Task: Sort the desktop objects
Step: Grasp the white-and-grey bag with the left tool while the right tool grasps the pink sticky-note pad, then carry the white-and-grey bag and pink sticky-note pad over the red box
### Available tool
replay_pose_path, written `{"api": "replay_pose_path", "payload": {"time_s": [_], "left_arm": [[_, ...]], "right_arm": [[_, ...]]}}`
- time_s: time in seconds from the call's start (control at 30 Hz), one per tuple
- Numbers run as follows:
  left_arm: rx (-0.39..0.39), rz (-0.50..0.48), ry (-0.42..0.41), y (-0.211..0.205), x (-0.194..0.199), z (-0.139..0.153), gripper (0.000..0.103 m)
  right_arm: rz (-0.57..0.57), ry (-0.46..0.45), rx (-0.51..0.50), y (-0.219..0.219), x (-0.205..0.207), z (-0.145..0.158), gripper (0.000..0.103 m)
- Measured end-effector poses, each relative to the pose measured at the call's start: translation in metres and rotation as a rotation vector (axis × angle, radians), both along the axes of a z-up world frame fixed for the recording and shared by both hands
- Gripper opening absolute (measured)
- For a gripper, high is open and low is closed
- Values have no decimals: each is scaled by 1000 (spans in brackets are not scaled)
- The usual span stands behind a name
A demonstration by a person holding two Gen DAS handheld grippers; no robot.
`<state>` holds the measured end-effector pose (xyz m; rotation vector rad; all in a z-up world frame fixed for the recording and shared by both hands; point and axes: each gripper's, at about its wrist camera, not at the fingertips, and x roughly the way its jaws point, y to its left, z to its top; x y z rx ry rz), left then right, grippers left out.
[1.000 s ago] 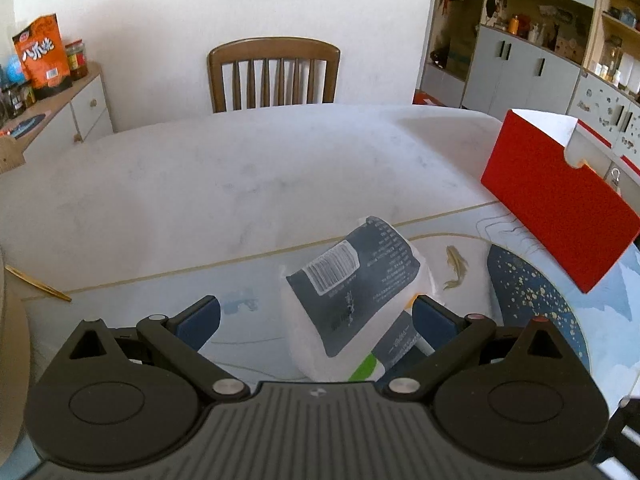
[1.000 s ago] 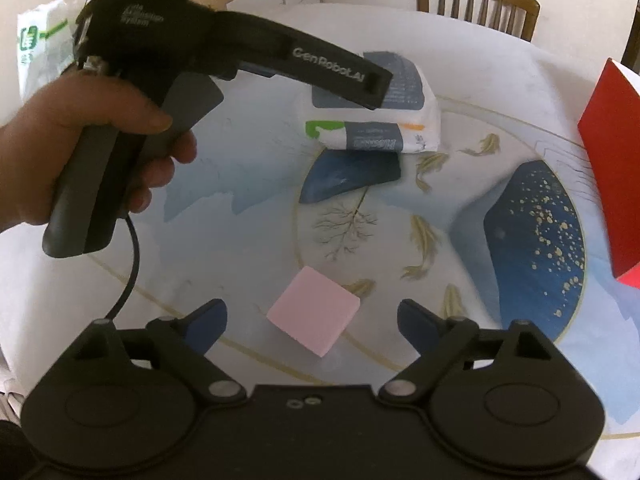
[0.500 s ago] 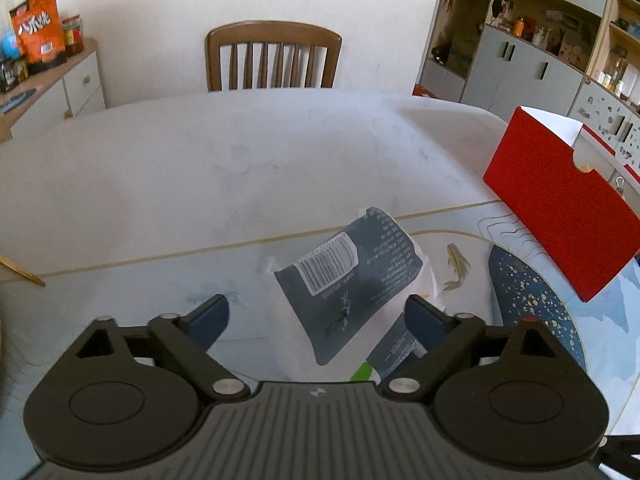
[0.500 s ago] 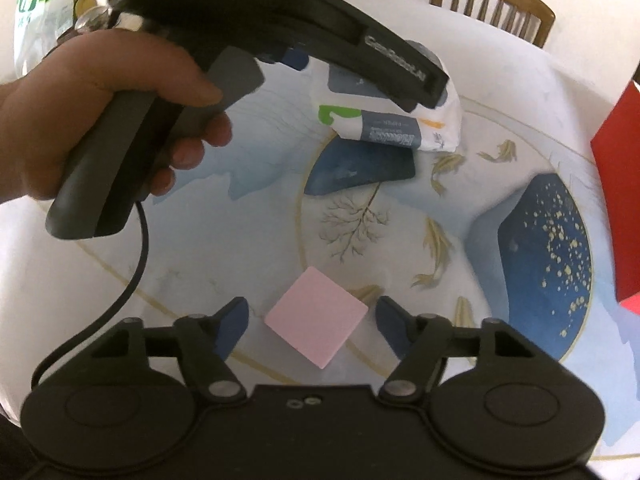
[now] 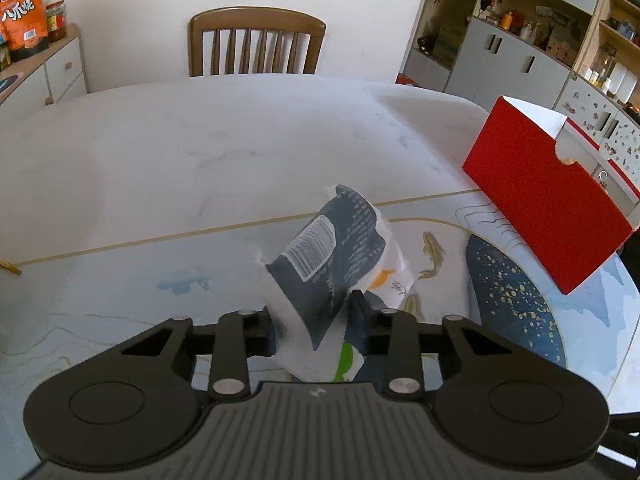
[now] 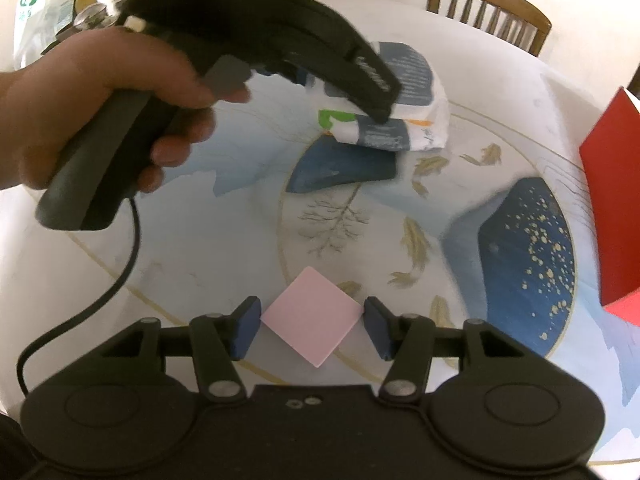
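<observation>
1. Since a second ago, the left tool has closed on the tissue pack, which is now tilting up off the desk.
2. The right tool, narrowed, is flanking the pink pad lying flat, its pads not clearly touching.
3. A red box is standing on the right.

Packet on table centre; box at right; pad nearer front; chair behind table.
</observation>
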<state>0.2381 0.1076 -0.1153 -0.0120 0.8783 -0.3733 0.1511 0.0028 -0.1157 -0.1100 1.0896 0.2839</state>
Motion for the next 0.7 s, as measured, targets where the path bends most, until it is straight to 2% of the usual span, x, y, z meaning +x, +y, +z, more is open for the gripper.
{"api": "replay_pose_path", "payload": {"time_s": [0.1, 0.27, 0.7], "left_arm": [[-15, 17, 1, -1, -2, 2, 23], [-43, 38, 6, -5, -9, 6, 16], [-100, 20, 19, -30, -41, 21, 15]], "right_arm": [[-13, -10, 2, -8, -2, 3, 56], [-42, -29, 6, -24, -7, 10, 56], [-172, -80, 28, -100, -31, 41, 56]]}}
